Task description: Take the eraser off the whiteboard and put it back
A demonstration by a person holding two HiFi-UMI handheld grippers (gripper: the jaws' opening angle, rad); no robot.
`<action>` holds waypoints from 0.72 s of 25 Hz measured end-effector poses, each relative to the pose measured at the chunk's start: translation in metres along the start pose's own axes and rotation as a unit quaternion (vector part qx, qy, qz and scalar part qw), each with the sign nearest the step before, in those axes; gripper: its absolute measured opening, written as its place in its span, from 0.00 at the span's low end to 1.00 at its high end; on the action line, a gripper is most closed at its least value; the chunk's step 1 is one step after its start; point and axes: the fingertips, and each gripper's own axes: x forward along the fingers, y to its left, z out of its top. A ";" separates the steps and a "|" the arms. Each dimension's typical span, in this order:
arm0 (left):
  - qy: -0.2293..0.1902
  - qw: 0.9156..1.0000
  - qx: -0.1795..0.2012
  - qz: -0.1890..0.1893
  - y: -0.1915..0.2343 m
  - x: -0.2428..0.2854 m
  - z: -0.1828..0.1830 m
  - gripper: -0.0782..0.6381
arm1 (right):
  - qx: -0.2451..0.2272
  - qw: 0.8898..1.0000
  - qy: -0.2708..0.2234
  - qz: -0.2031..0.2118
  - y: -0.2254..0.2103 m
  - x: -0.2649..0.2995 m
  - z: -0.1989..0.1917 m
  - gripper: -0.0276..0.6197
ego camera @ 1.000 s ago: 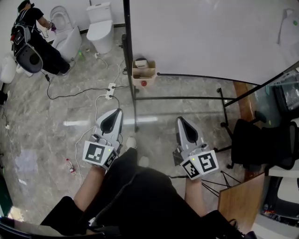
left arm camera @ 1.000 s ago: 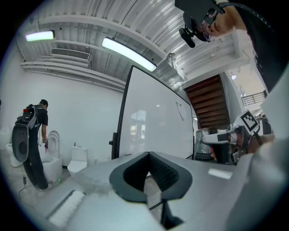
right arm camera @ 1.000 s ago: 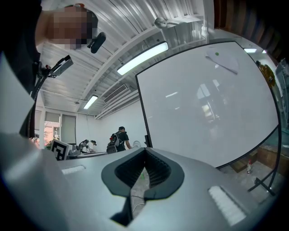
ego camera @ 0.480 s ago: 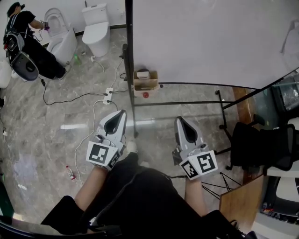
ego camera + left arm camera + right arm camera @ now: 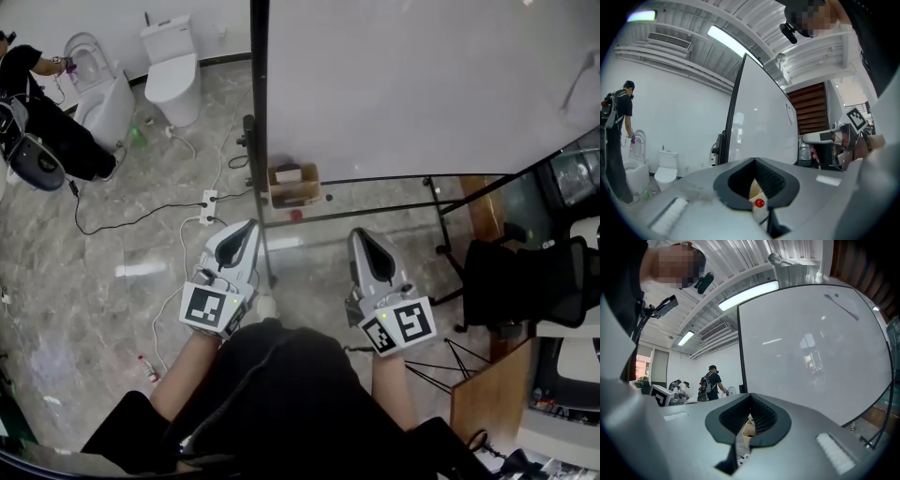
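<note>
We are standing in front of the whiteboard, and we are holding both claws level, side by side, pointing at its lower part. The left claw is closed and is gripping nothing. The right claw is looking the same in its own view, jaws together and empty. Through the notch of each claw only a cardboard box is showing, on the floor ahead, between the two claws.

The eraser is not near either claw. A pale shape is sitting on the board high up and far to the right of the right claw. We are taking it for the eraser, though it is too faint to be sure.

Several things could go wrong from here. With the jaws together, a claw would only push the eraser along the board or knock it down, so it must open first. The reach is long and upward, and a badly aimed grip on one corner could let the eraser slip out. Below and ahead of the claws, the stand's bar and the box are lying in our way, and a black chair is standing to the right of the right claw, so a step sideways could catch one of them and shake the board.
</note>
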 end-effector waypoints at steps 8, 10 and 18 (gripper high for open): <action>0.004 1.000 -0.005 -0.012 0.018 0.015 -0.005 0.12 | 0.004 1.000 -0.002 -0.019 -0.008 0.021 -0.004 0.06; 0.007 1.000 -0.004 -0.010 0.019 0.019 -0.006 0.12 | 0.006 1.000 0.000 -0.017 -0.011 0.024 -0.004 0.06; 0.000 1.000 -0.008 0.017 0.023 0.045 -0.002 0.12 | 0.002 1.000 0.002 0.029 -0.030 0.057 0.004 0.06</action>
